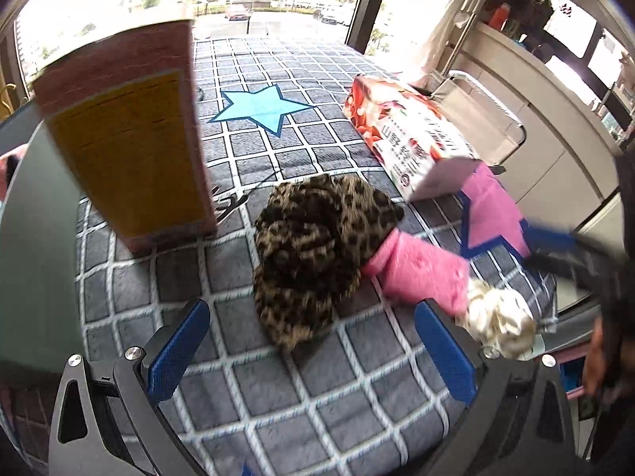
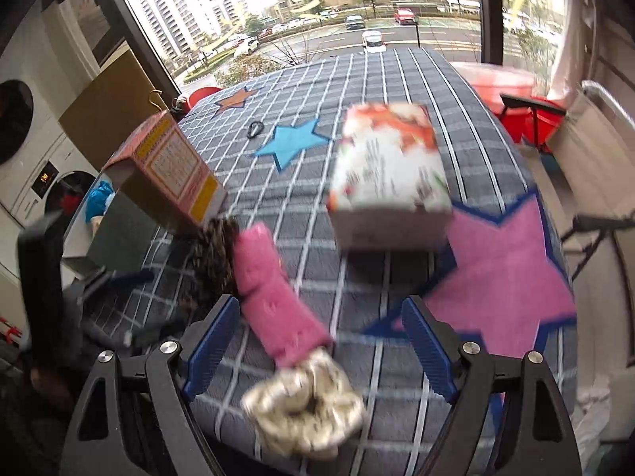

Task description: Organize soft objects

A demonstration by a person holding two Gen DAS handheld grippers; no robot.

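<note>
A leopard-print fuzzy scrunchie [image 1: 313, 250] lies on the grey checked cloth [image 1: 317, 388], just ahead of my open left gripper [image 1: 313, 349]. A pink fuzzy piece [image 1: 416, 269] lies to its right, and a cream scrunchie [image 1: 500, 321] lies at the pink piece's near end. In the right wrist view my right gripper [image 2: 317, 345] is open, with the cream scrunchie [image 2: 305, 408] and the pink piece [image 2: 274, 301] between its fingers. The leopard scrunchie [image 2: 210, 261] lies further left. Neither gripper holds anything.
A pink and yellow box [image 1: 127, 142] stands at the left. A red and white carton [image 1: 412, 135] lies at the right, beside a pink star patch [image 2: 504, 273]. A blue star patch [image 1: 262, 107] is further back. A small black ring [image 2: 254, 129] lies on the cloth.
</note>
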